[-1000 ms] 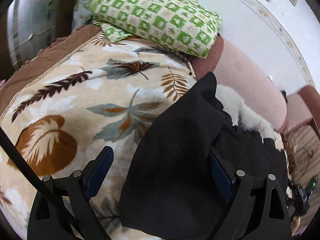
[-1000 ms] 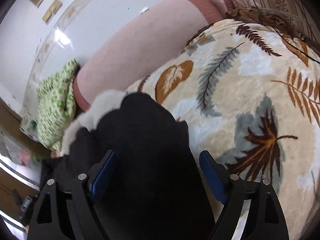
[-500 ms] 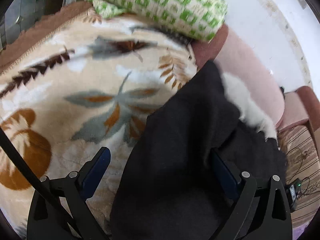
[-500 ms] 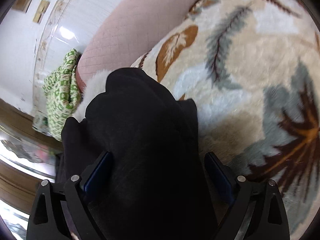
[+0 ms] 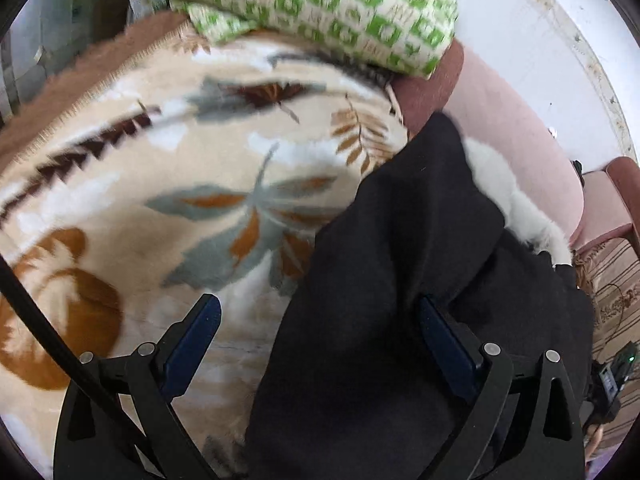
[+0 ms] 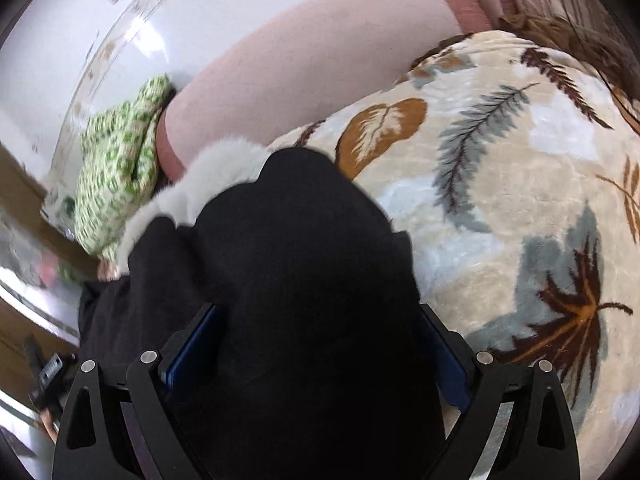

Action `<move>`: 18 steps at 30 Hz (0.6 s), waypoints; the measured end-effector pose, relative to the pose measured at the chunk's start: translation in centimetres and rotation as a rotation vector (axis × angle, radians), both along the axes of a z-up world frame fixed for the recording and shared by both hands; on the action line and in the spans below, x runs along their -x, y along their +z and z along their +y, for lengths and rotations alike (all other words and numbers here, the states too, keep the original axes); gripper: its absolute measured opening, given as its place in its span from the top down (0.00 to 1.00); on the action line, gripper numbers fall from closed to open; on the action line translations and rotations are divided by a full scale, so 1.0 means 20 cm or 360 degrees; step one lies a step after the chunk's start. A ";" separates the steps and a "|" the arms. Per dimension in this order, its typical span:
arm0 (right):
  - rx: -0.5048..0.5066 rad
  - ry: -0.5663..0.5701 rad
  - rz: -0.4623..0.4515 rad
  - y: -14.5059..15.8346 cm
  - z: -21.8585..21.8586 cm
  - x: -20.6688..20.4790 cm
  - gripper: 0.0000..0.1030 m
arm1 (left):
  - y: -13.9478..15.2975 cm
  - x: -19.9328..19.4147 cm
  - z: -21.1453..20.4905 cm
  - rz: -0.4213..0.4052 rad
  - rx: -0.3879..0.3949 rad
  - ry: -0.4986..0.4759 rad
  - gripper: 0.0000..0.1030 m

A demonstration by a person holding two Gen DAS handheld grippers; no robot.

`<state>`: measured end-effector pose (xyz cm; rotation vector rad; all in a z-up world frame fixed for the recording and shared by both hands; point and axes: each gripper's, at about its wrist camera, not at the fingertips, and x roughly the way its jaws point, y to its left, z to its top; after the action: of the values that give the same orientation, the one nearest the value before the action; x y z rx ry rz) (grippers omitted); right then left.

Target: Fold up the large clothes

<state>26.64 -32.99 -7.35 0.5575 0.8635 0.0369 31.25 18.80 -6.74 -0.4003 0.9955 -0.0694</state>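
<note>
Hovering over black garment [image 5: 400, 280] on leaf blanket [image 5: 160, 200].
Stood wide, both left tool [image 5: 316, 332] and right tool [image 6: 320, 340], jaws just opening, gripping nothing, cloth between.

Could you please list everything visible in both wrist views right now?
garment: one, black with white fur trim, lying on the blanket by the sofa back.
blanket: one, beige with leaf print, covering the seat.
pillow: one, green-and-white check, at the blanket's far end.
sofa back: one, pink, behind the garment.
left gripper: open, over the garment's edge.
right gripper: open, garment between its fingers.
</note>
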 end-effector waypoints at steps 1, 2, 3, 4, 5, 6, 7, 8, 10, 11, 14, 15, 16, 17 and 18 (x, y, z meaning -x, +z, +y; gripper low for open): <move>-0.0026 0.0002 0.0011 -0.01 -0.01 -0.01 0.06 | -0.04 -0.01 0.00 0.0036 0.0033 0.0010 0.02; -0.0068 0.0000 0.0020 -0.03 -0.03 -0.01 0.06 | -0.07 -0.02 0.00 0.0067 0.0055 0.0029 0.02; -0.0117 -0.0007 0.0028 -0.05 -0.05 -0.01 0.05 | -0.07 -0.01 -0.01 0.0074 0.0059 0.0051 0.03; -0.0137 -0.0013 0.0032 -0.05 -0.05 -0.01 0.05 | -0.05 0.00 -0.01 0.0062 0.0057 0.0073 0.06; -0.0150 -0.0018 0.0035 -0.06 -0.06 -0.01 0.05 | 0.00 0.02 -0.02 0.0024 0.0042 0.0074 0.08; -0.0142 -0.0016 0.0032 -0.06 -0.06 -0.01 0.05 | 0.05 0.04 -0.03 -0.0019 0.0028 0.0059 0.11; -0.0132 -0.0014 0.0030 -0.05 -0.05 -0.01 0.05 | 0.09 0.06 -0.02 -0.0059 0.0024 0.0053 0.11; -0.0122 -0.0009 0.0028 -0.05 -0.05 -0.01 0.05 | 0.14 0.08 0.00 -0.0115 0.0041 0.0064 0.11; -0.0131 0.0005 0.0024 -0.05 -0.06 -0.01 0.05 | 0.18 0.12 0.05 -0.0167 0.0098 0.0097 0.11; -0.0141 0.0012 0.0027 -0.05 -0.06 -0.01 0.05 | 0.19 0.14 0.10 -0.0172 0.0147 0.0110 0.11; -0.0243 0.0049 0.0050 -0.09 -0.09 -0.01 0.05 | 0.11 0.11 0.17 -0.0088 0.0226 0.0066 0.11; -0.0287 0.0060 0.0068 -0.11 -0.10 -0.01 0.05 | 0.07 0.09 0.17 -0.0042 0.0254 0.0017 0.11; -0.0311 0.0065 0.0075 -0.12 -0.10 -0.01 0.05 | 0.04 0.07 0.15 -0.0014 0.0275 -0.0022 0.11; -0.0346 0.0077 0.0085 -0.14 -0.11 -0.01 0.04 | -0.02 0.05 0.12 0.0031 0.0311 -0.0108 0.11; -0.0370 0.0095 0.0099 -0.15 -0.11 -0.01 0.04 | -0.05 0.03 0.09 0.0043 0.0319 -0.0146 0.11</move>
<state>26.91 -35.20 -10.30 0.7536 0.9427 0.1766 30.68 20.63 -7.69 -0.5401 1.0367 -0.2484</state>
